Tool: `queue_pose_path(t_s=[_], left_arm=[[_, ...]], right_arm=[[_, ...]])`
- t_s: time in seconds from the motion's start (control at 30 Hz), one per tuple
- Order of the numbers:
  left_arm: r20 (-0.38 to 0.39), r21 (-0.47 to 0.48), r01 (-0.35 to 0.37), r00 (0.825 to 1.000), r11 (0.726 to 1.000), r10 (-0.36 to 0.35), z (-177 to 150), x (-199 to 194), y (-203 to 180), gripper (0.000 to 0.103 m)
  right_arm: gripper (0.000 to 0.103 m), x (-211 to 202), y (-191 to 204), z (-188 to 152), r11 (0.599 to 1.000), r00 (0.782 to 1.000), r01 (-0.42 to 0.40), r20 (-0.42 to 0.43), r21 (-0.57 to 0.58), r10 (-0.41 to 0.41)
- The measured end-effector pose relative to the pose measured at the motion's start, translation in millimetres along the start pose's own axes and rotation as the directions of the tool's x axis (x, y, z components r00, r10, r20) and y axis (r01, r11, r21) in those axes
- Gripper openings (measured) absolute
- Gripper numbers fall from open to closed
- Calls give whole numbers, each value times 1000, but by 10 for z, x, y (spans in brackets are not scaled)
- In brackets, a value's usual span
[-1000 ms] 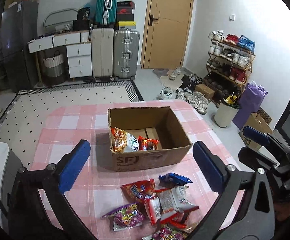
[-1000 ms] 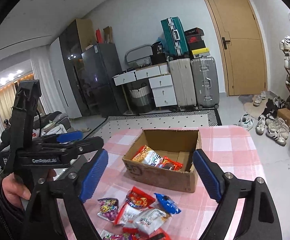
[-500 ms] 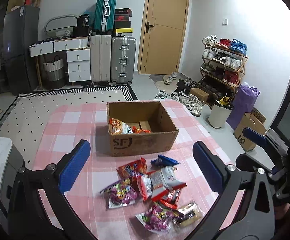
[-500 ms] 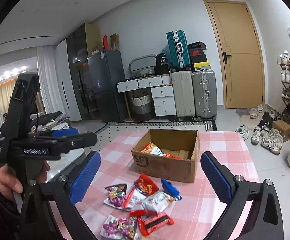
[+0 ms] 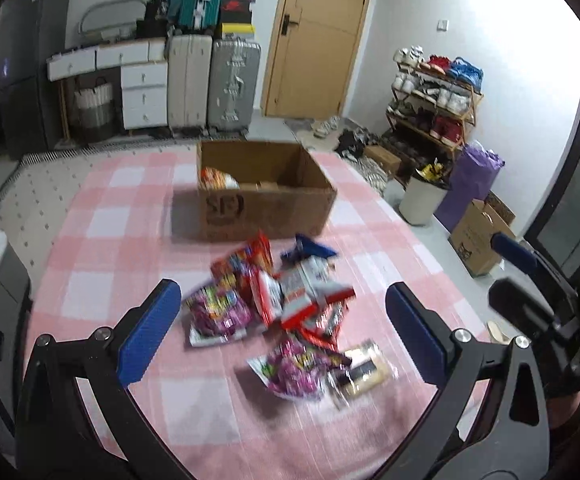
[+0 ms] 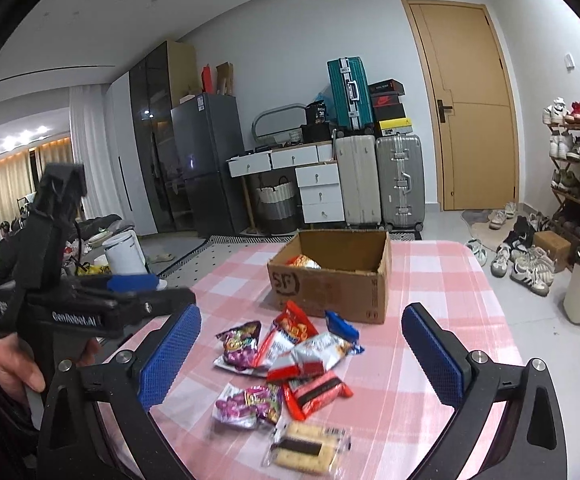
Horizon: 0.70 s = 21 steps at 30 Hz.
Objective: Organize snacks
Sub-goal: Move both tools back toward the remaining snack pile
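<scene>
Pink-and-white checked tablecloth (image 6: 422, 280) covers the table, with suitcases, a fridge and a shoe rack crowding the room behind it. Toward the far side sits an open cardboard box (image 6: 342, 292) with at least one orange snack bag (image 6: 304, 261) already inside; whether more are under it can't be told from here.

The loose snacks are piled just in front of the box, roughly between both grippers. Counting from the right wrist view: two purple bags (image 6: 238, 346), one red-orange bag (image 6: 296, 326), one blue packet (image 6: 342, 326), one silver-and-red pack (image 6: 314, 358), one red wafer pack (image 6: 317, 392), and one clear sandwich biscuit pack (image 6: 308, 446) nearest the camera. So about seven out, several overlapping, and something could be hidden under the heap.

Handling-wise these all look light, crinkly and slick, and the puffy ones probably squash easily. Pinching a sealed edge or a flat corner seems safer than squeezing the middle. The biscuit pack looks stiff but brittle, so a gentle grip across its short sides is likely best.

Left gripper (image 5: 281, 334) hangs above the pile, fingers spread wide, nothing held. Right gripper (image 6: 302, 356) is the same: blue pads (image 6: 169, 356) far apart, empty, hovering over the snacks.
</scene>
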<state>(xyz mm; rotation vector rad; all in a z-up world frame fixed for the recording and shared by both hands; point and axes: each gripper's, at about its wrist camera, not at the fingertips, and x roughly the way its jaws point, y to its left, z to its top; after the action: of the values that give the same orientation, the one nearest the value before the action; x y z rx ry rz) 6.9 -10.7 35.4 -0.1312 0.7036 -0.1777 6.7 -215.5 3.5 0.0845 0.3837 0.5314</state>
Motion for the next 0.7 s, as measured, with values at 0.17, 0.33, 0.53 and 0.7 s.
queue_pose_path(t_s=[0.17,0.33,0.53,0.7], left_arm=[[-71,0,19,997,1000,-19,-175,225,56,102],[-108,13,34,994,999,-32,-298,388,46,102],[-151,-8,54,987,999,-55,-427,576,64,102],[-186,-39,66,980,997,-72,-546,771,96,102]], right_arm=[[102,-68,-5,-148,1000,1000,7,-29,22,-7],[102,-137,37,-263,1000,999,11,-31,6,-11],[102,-83,31,-377,1000,999,12,-52,9,-12],[102,-27,-5,-429,1000,998,6,-64,24,-4]])
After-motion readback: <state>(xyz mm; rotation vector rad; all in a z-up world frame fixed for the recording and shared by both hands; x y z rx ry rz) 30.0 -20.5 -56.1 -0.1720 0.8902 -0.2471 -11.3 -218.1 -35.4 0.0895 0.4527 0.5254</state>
